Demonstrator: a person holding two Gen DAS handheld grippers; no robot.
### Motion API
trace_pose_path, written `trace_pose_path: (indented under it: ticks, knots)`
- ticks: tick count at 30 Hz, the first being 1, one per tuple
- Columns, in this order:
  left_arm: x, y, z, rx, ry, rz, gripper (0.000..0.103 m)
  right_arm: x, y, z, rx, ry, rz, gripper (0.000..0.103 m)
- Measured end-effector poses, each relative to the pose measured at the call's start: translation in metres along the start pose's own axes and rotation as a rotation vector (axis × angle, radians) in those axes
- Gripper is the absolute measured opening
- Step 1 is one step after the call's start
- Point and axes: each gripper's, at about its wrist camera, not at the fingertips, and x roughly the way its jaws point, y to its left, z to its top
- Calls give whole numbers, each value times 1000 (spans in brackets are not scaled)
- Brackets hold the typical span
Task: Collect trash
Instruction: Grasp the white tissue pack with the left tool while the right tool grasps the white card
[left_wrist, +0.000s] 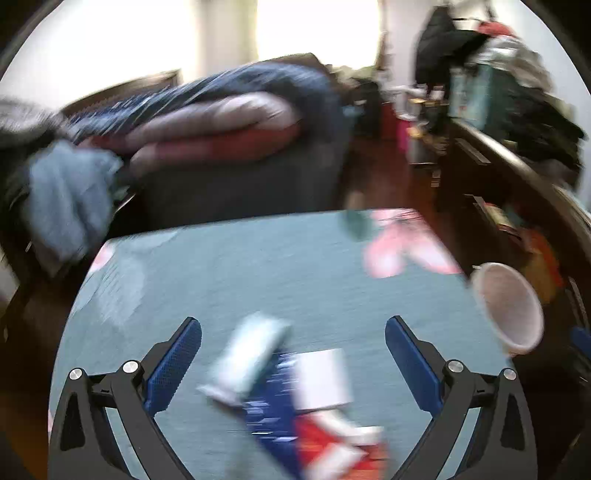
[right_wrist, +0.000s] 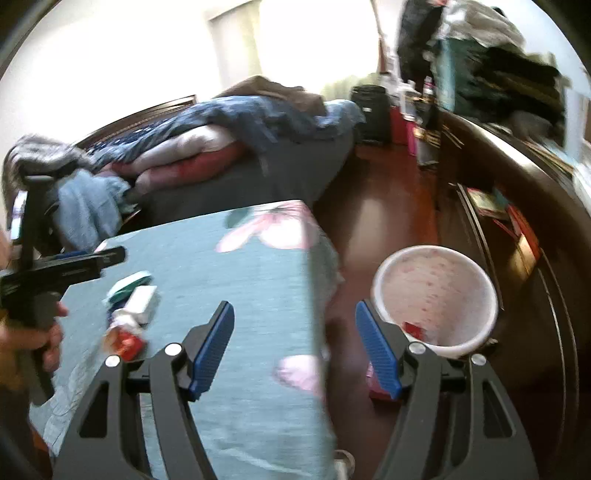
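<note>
Several pieces of trash lie on a table with a teal flowered cloth (left_wrist: 258, 266): a pale green wrapper (left_wrist: 251, 354), a white card (left_wrist: 321, 380) and a blue and red packet (left_wrist: 303, 435). My left gripper (left_wrist: 293, 332) is open just above them, holding nothing. The same pile (right_wrist: 127, 314) shows at the left in the right wrist view, under the left gripper's black body (right_wrist: 62, 269). My right gripper (right_wrist: 295, 328) is open and empty over the table's right edge (right_wrist: 314, 280). A white bin (right_wrist: 436, 295) stands on the floor to the right, with a red scrap inside; it also shows in the left wrist view (left_wrist: 509, 306).
A bed (right_wrist: 240, 147) piled with blankets and clothes stands behind the table. A dark wooden dresser (right_wrist: 517, 206) runs along the right wall with clutter on top. A strip of red-brown floor (right_wrist: 388, 206) lies between the table and the dresser. The left view is blurred.
</note>
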Motion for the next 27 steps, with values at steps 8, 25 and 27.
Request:
trace_pose_path:
  ticks: [8, 25, 27]
  knots:
    - [49, 34, -21, -11, 142, 27, 85, 8, 58, 0, -99, 26, 53, 69]
    - [43, 63, -23, -70, 77, -44, 42, 47, 130, 6, -145, 105, 123, 69]
    - [33, 73, -23, -85, 54, -33, 42, 59, 141, 10, -138, 128, 141, 69]
